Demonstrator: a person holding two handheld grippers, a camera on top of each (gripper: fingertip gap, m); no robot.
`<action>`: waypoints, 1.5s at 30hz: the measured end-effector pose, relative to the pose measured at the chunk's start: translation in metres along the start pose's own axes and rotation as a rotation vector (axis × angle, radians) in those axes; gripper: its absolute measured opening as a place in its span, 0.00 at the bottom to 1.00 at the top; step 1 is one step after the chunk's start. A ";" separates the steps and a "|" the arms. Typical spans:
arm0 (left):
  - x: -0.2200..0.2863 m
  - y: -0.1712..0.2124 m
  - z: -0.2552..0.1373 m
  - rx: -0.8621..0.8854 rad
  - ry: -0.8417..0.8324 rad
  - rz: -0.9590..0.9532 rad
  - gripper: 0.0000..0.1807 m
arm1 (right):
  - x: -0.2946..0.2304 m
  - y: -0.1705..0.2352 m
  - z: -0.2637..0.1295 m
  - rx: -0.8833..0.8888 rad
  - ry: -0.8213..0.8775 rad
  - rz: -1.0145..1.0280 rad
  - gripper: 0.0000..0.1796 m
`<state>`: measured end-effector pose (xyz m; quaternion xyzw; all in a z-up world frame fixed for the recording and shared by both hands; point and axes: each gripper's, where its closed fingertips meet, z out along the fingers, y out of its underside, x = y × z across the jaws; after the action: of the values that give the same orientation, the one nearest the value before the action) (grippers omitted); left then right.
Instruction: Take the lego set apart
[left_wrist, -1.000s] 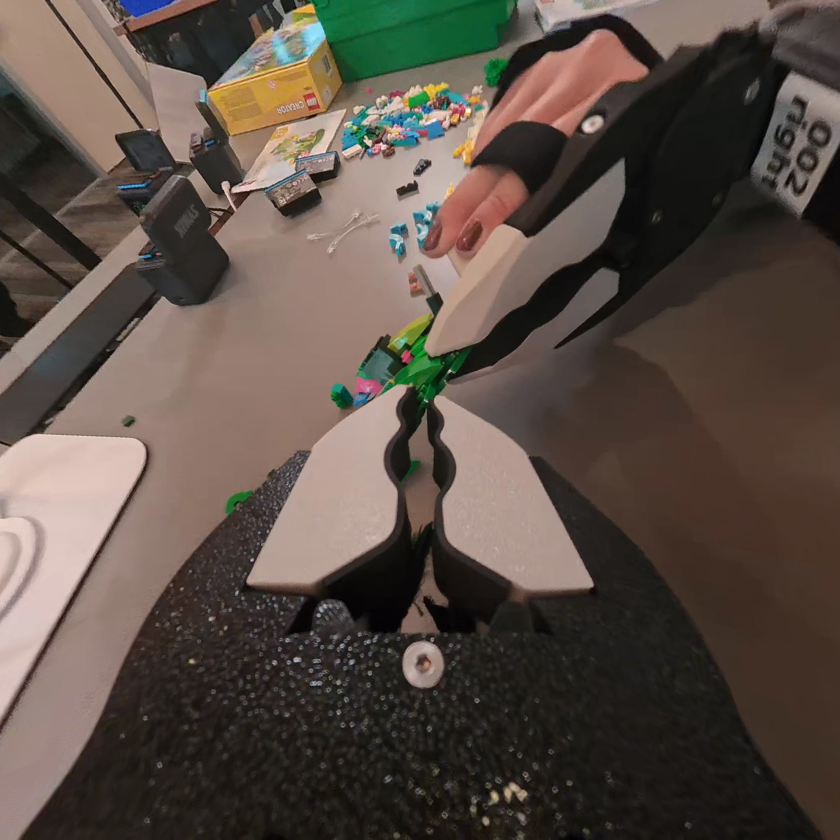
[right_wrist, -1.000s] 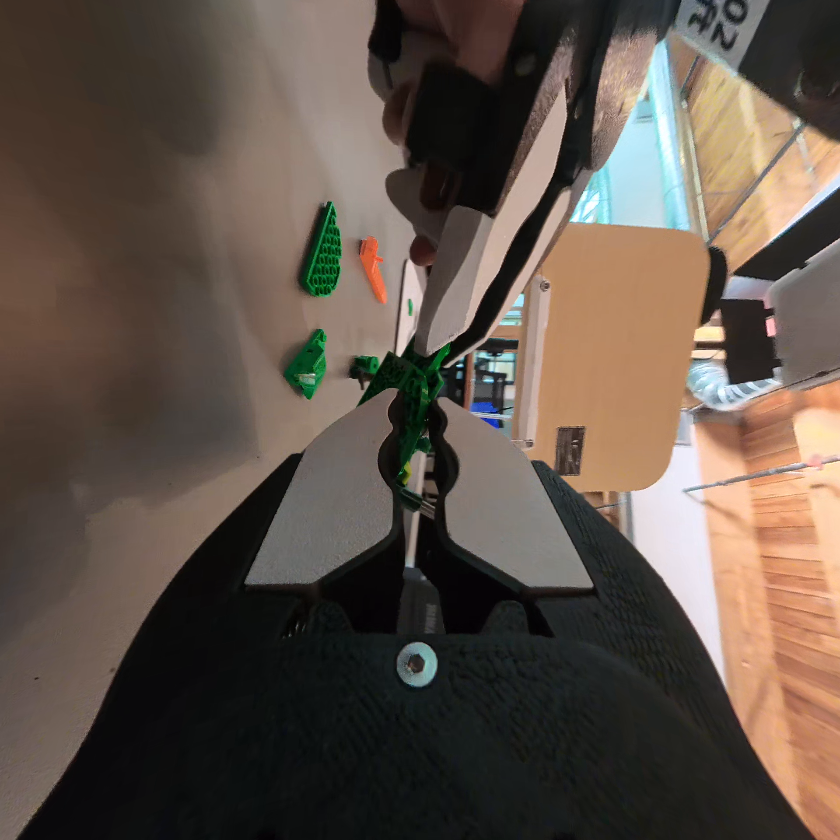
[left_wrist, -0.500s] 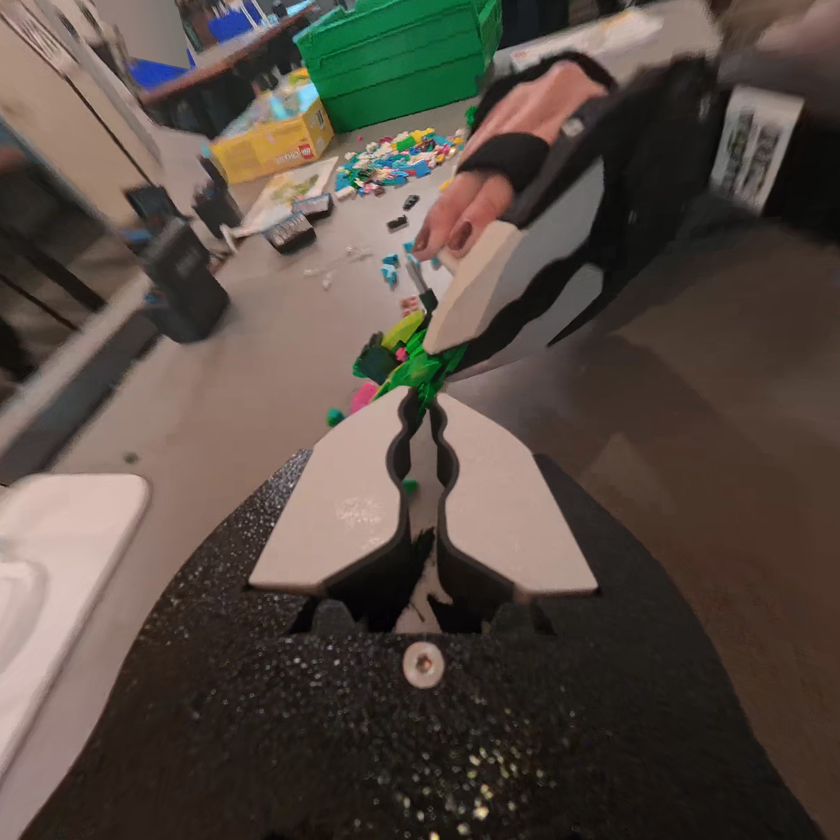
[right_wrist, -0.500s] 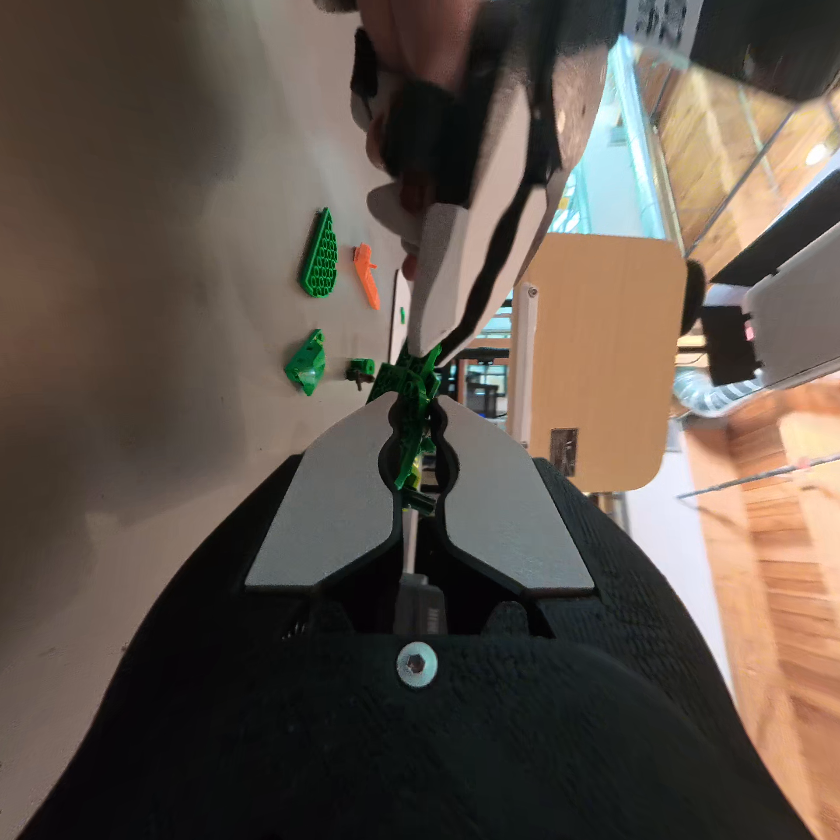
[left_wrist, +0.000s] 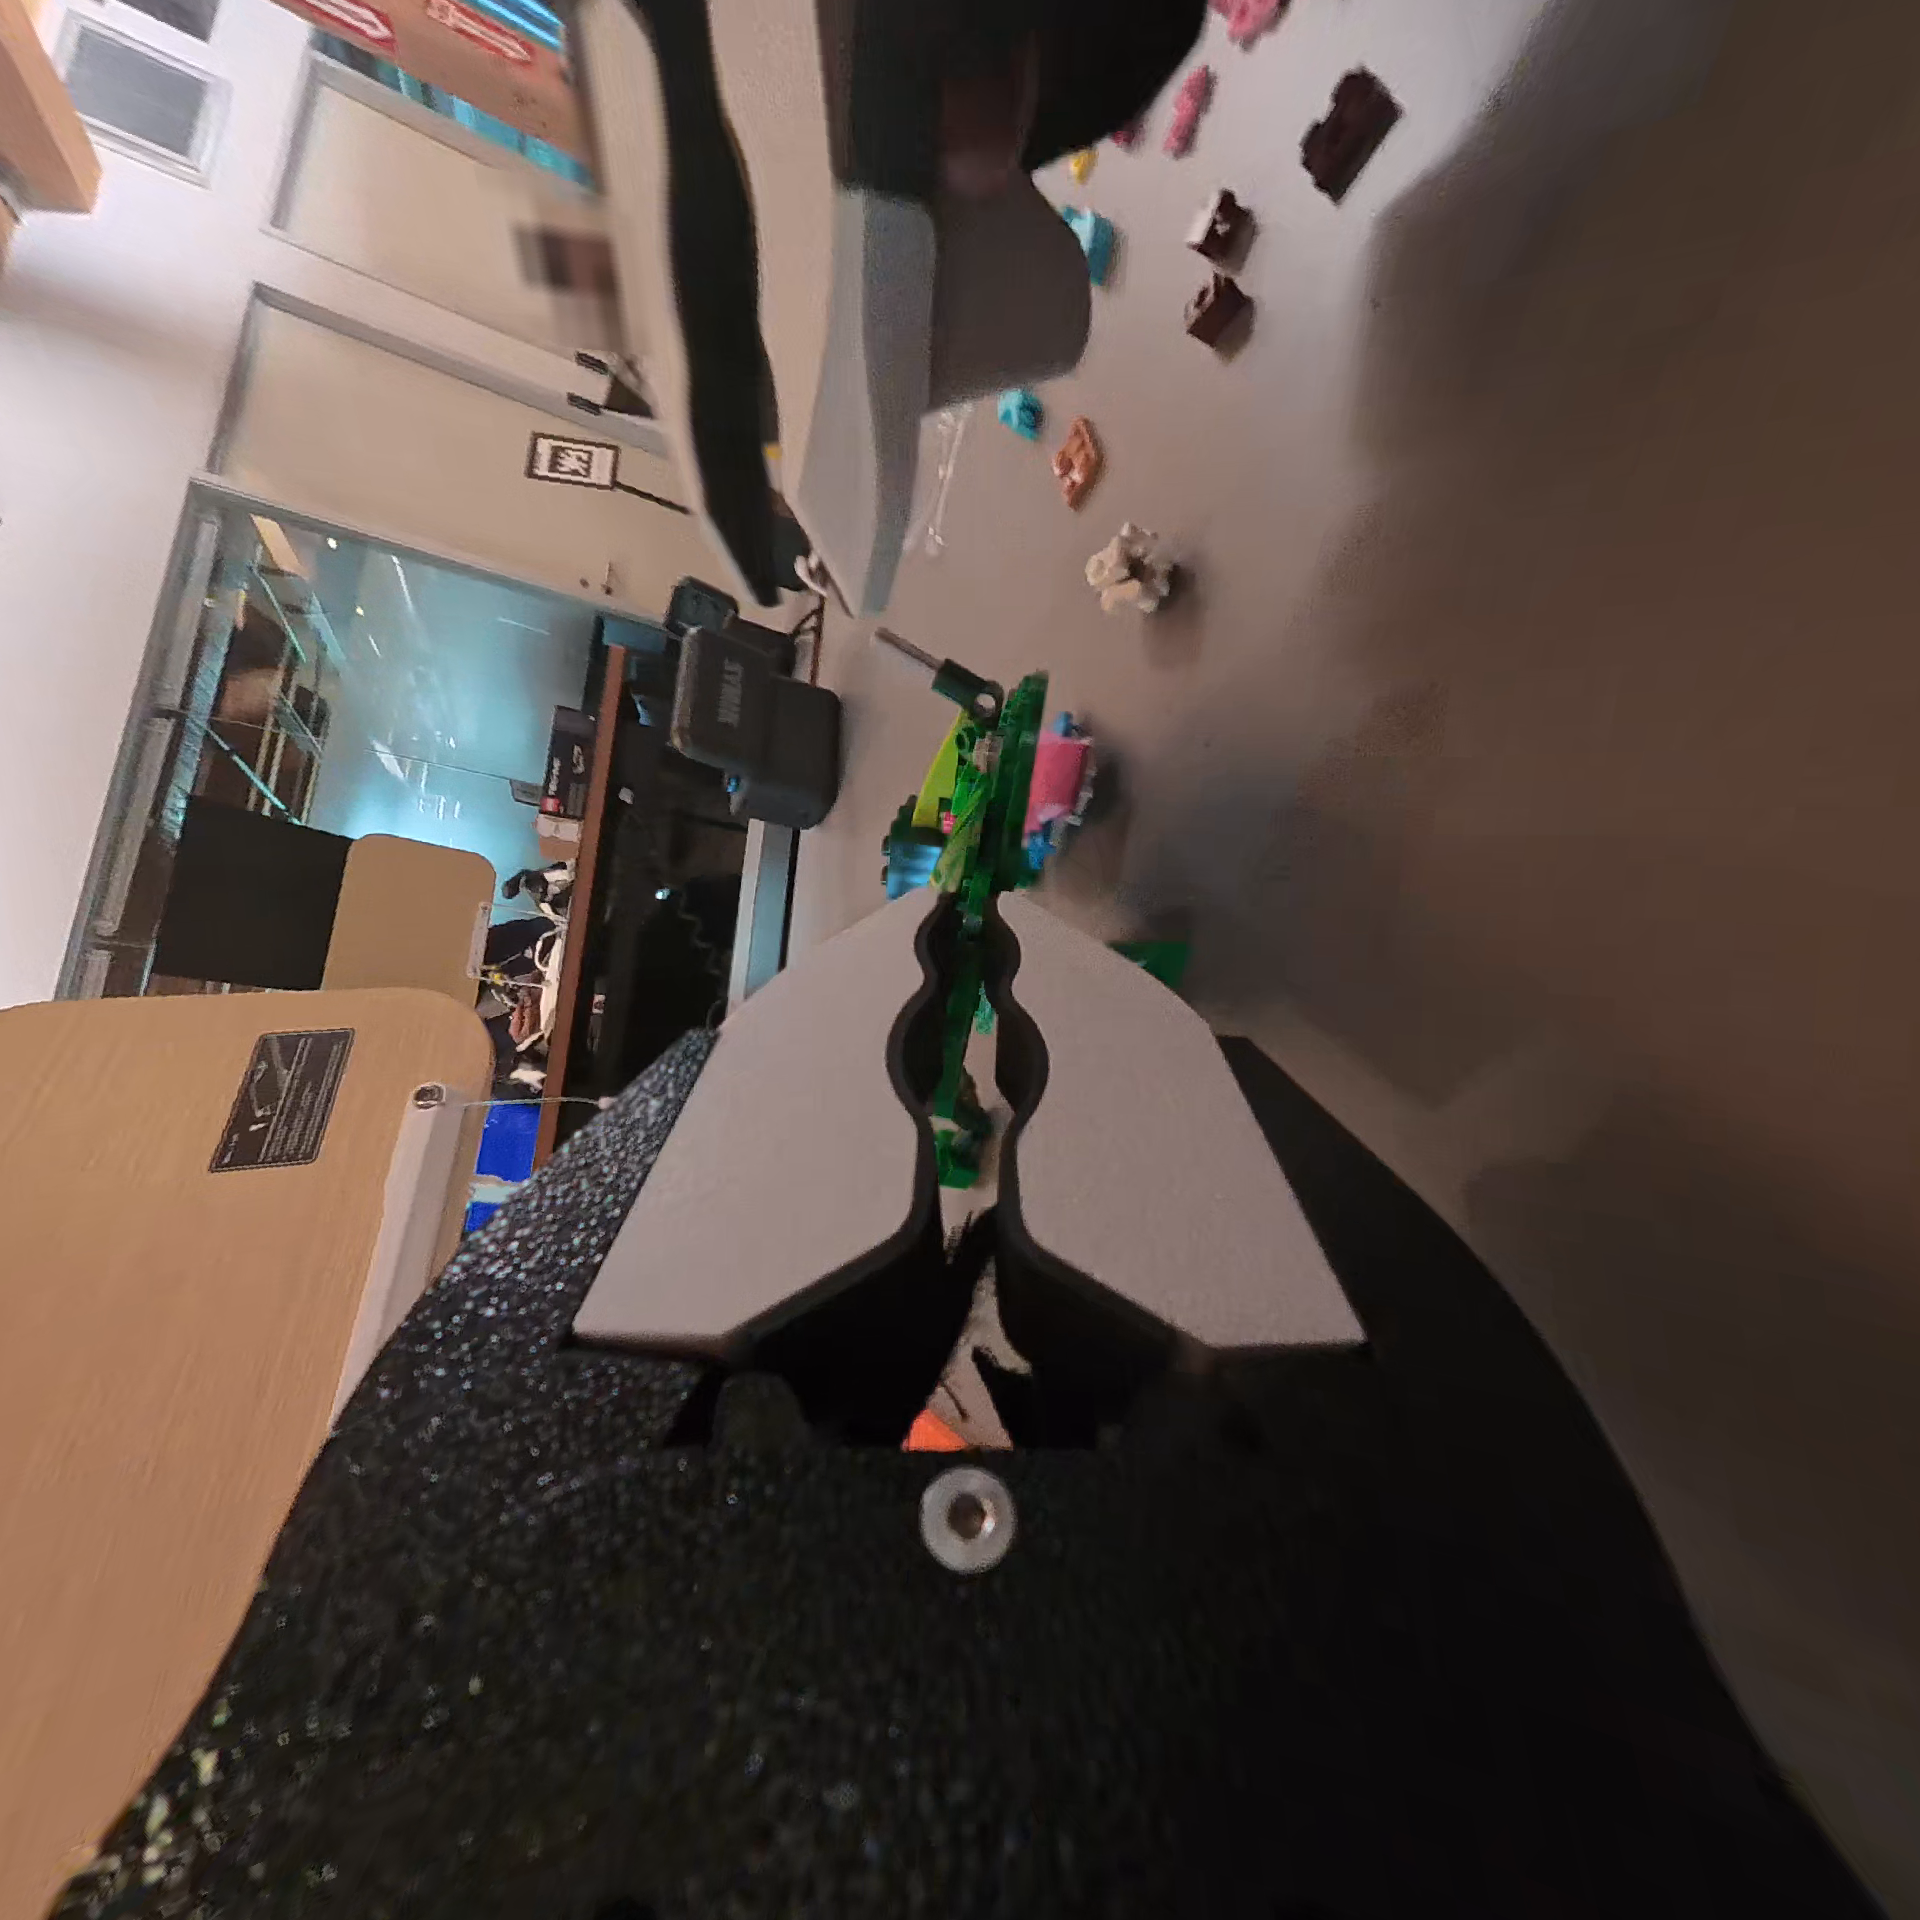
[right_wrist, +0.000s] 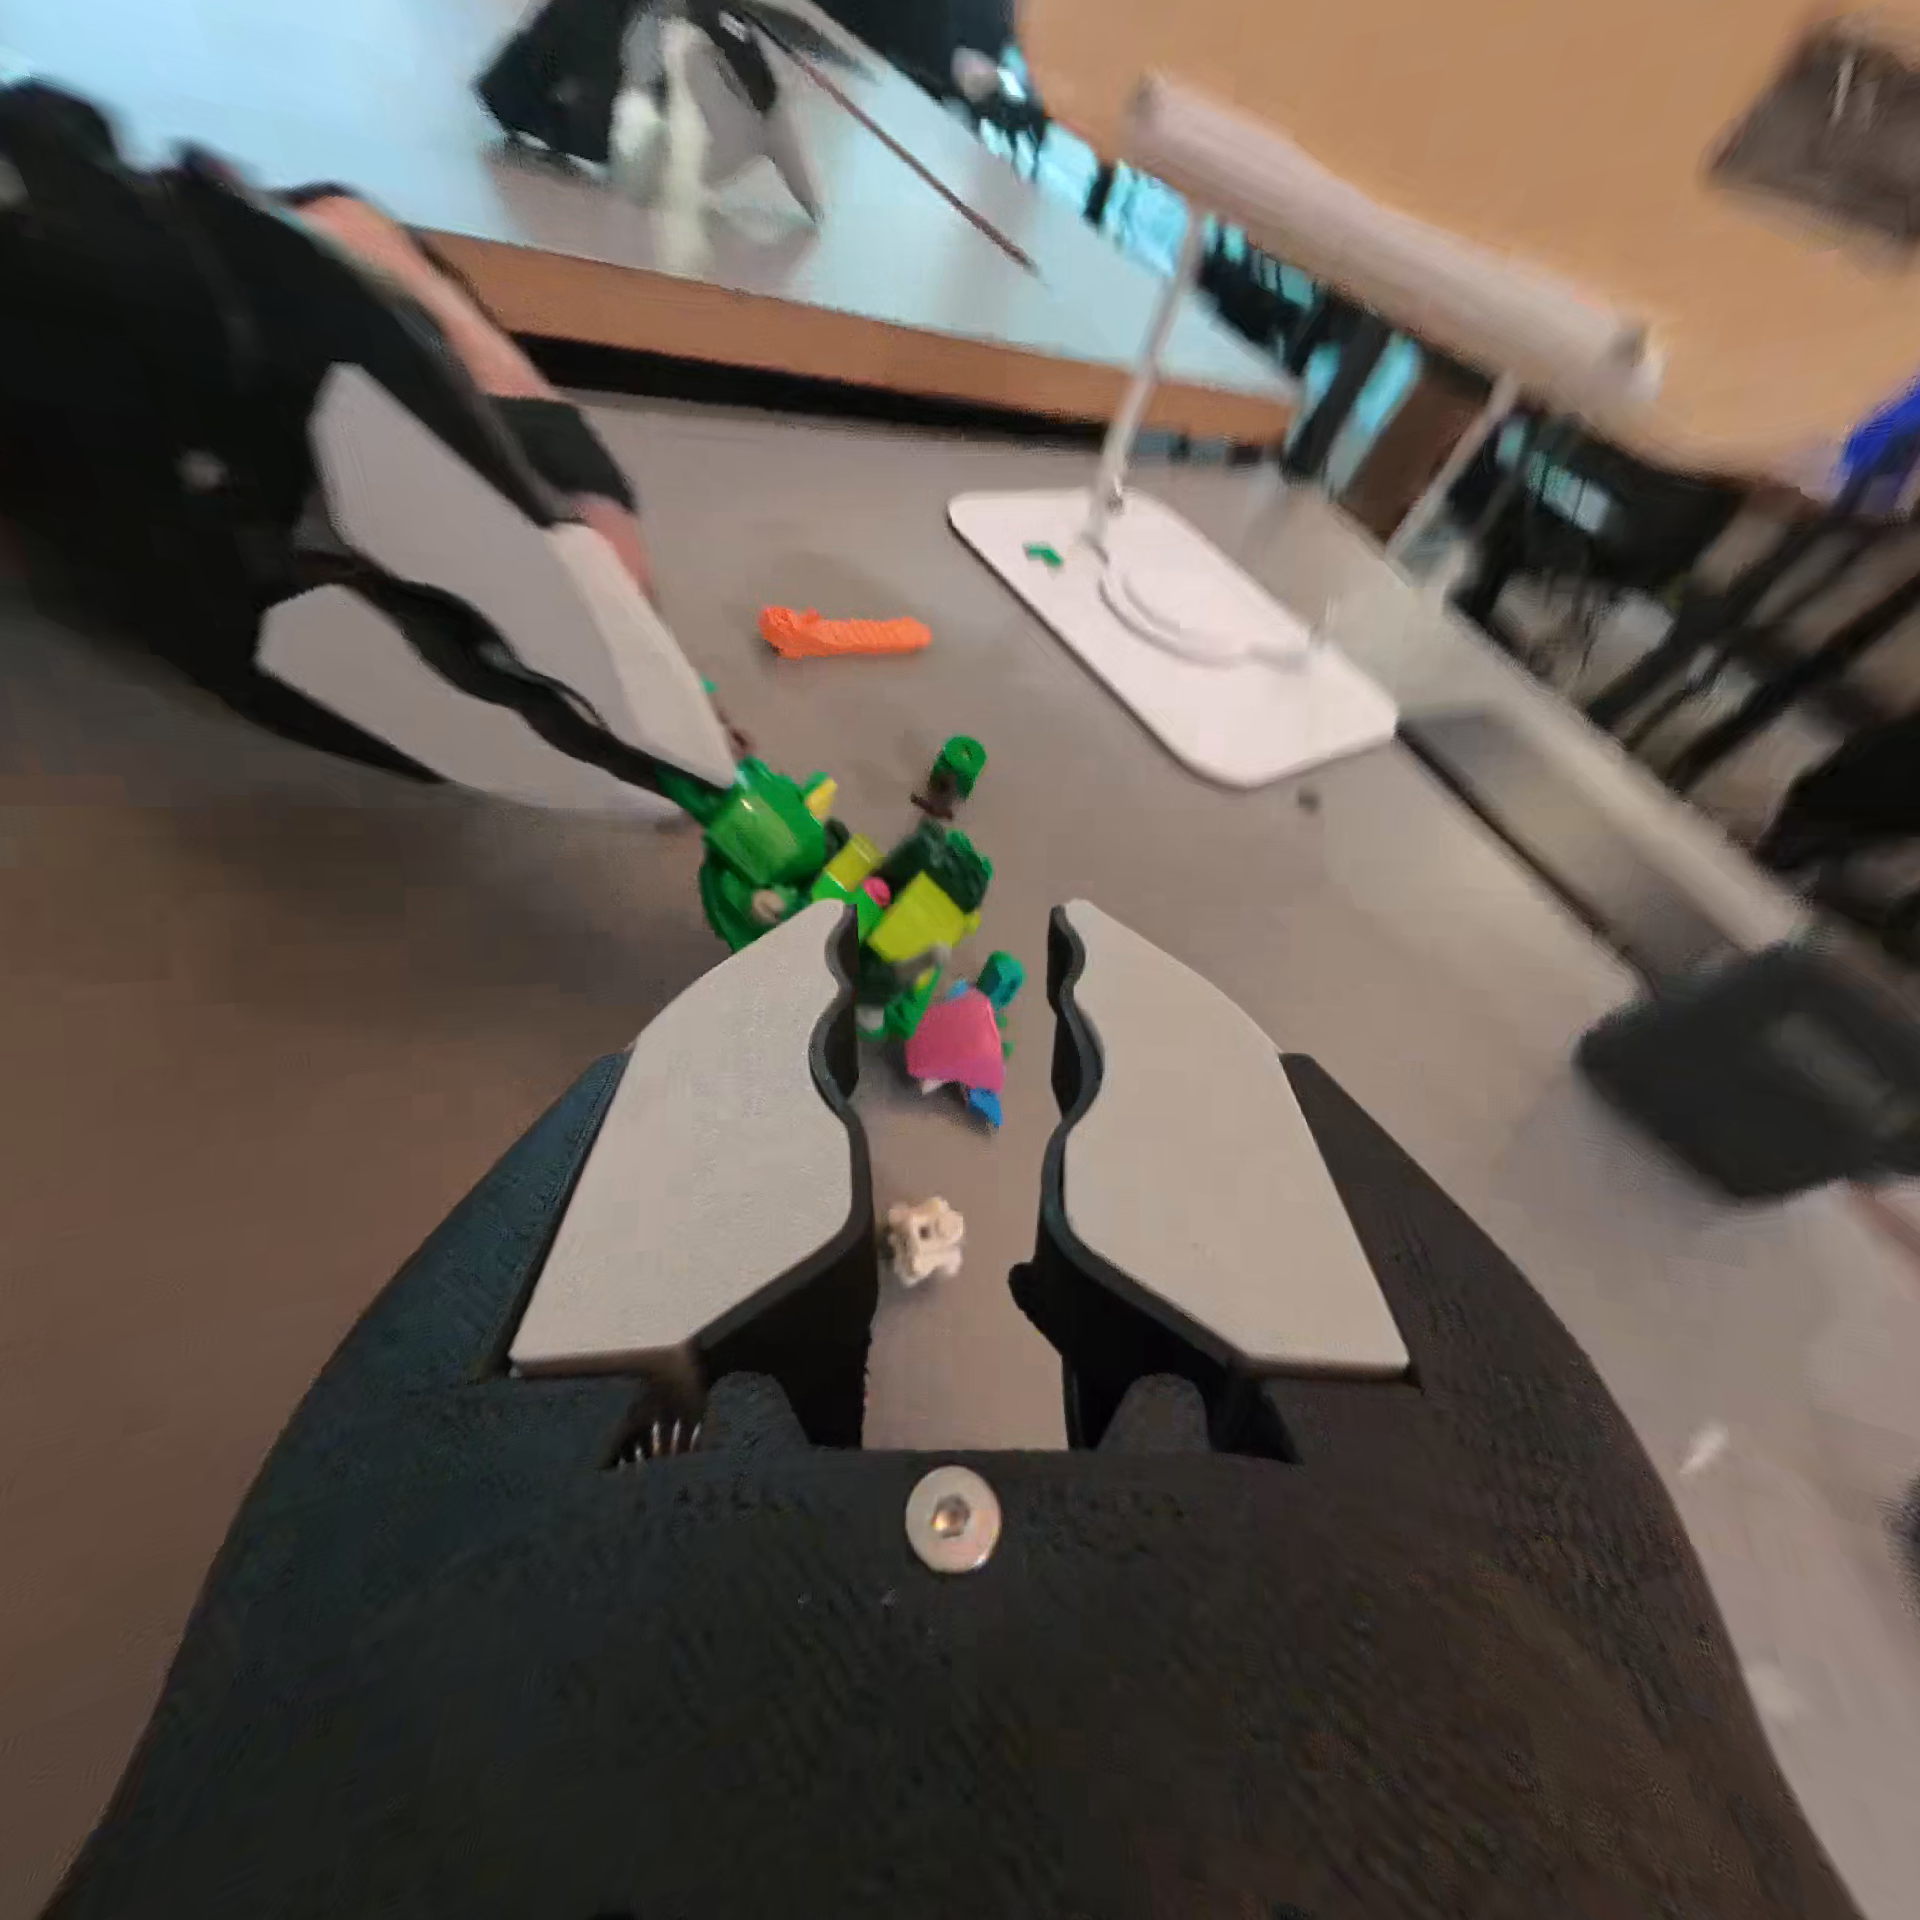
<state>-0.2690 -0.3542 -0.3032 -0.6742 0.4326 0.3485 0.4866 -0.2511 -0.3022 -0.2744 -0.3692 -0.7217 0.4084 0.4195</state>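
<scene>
We hold the lego set (left_wrist: 977, 831) in our left gripper (left_wrist: 966, 914), whose two grey fingers are clamped narrow on a thin green plate, edge-on between them. In the right wrist view the same build (right_wrist: 790, 862) shows as a green lump with lime and pink parts, sitting low over the grey worktop (right_wrist: 312, 1039), with the left gripper (right_wrist: 717, 774) pinching its far left side. Whether the build rests on the worktop or hangs just above it we cannot tell.

Our right gripper (right_wrist: 945, 925) stands wide apart and holds nothing; its left finger is just beside the lime part, and a pink piece (right_wrist: 956, 1039) lies between the fingers, apparently on the worktop.

A small cream piece (right_wrist: 925, 1236) lies nearer to us. Farther off lie an orange brick separator (right_wrist: 842, 632) and a white stand base (right_wrist: 1195, 665). In the left wrist view, brown, pink and blue loose pieces (left_wrist: 1216, 312) are scattered beyond the set.

What could go wrong, as we judge it: the left grip is on a thin plate edge, so a hard pull from the right may twist the build out of the fingers or snap off more than one part, scattering small pieces among the loose ones. If we close the right gripper here we may catch the pink piece instead of the build. The pictures are blurred, so fine alignment is uncertain.
</scene>
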 end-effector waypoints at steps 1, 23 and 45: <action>-0.003 -0.001 -0.001 0.010 -0.019 -0.005 0.02 | 0.003 0.006 0.002 -0.035 -0.015 0.096 0.18; -0.035 -0.026 -0.015 0.169 -0.179 -0.169 0.02 | 0.004 -0.031 -0.010 0.379 -0.276 0.817 0.01; -0.013 -0.013 -0.002 0.089 0.106 -0.497 0.02 | -0.038 -0.007 0.015 0.001 0.190 -0.662 0.07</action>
<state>-0.2619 -0.3515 -0.2868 -0.7550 0.2933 0.1631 0.5633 -0.2516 -0.3424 -0.2849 -0.1511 -0.7599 0.2141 0.5949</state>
